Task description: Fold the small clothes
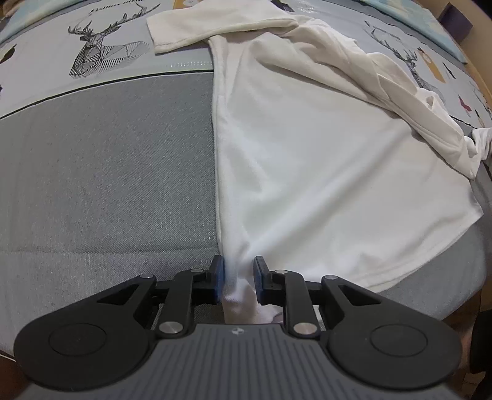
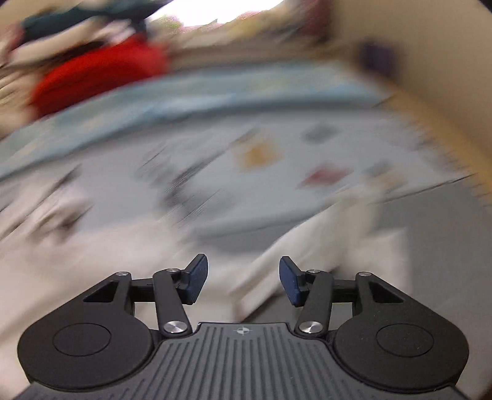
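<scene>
A white T-shirt (image 1: 307,147) lies spread on the grey bed cover (image 1: 107,172), its right side folded over and rumpled, one sleeve (image 1: 215,27) stretched to the far left. My left gripper (image 1: 238,278) holds the shirt's near bottom corner between its blue pads, the cloth bunched in the narrow gap. In the right wrist view my right gripper (image 2: 243,278) is open and empty above the bed; that view is heavily motion-blurred. White cloth (image 2: 323,246) shows blurred below and ahead of it.
A printed sheet with deer drawings (image 1: 101,40) covers the far part of the bed. A red cloth pile (image 2: 98,77) lies at the far left in the right wrist view. A wooden bed frame edge (image 2: 430,123) runs along the right.
</scene>
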Action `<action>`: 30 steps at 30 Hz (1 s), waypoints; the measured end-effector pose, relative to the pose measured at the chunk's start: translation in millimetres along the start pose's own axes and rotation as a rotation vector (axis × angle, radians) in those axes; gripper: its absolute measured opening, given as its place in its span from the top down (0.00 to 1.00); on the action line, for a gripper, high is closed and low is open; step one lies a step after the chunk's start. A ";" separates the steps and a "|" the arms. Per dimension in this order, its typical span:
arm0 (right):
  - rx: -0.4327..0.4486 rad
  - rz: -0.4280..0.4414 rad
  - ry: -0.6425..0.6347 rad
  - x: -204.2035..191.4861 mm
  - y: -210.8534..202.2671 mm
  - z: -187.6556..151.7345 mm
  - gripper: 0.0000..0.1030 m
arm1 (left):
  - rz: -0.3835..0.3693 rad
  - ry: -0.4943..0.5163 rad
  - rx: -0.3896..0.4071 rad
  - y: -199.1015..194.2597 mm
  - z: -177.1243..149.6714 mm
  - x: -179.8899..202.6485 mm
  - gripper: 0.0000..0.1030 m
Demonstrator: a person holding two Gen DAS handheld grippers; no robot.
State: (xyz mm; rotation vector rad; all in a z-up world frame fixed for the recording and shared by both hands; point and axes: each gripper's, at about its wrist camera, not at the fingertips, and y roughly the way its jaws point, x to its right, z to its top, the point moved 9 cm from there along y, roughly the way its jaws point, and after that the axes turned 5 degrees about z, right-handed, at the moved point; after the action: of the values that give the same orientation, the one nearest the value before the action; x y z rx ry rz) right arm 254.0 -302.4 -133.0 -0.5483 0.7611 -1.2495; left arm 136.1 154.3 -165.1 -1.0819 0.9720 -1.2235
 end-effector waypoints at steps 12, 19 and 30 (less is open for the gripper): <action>-0.286 0.025 -0.115 -17.2 22.3 -68.7 0.97 | 0.044 0.068 0.035 2.1 -6.7 5.4 0.96; -0.356 -0.014 -0.145 -1.0 -26.3 -92.9 0.97 | 0.047 0.145 0.021 -9.5 -36.1 12.3 0.97; -0.286 -0.061 -0.241 11.0 -54.1 -102.9 0.89 | -0.007 0.299 -0.035 -11.2 -68.4 35.6 0.95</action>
State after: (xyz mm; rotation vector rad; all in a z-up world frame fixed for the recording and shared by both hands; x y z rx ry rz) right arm 142.6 -322.6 -161.6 -0.9444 0.7264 -1.1107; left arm 71.1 111.6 -169.5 -0.9453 1.2206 -1.4048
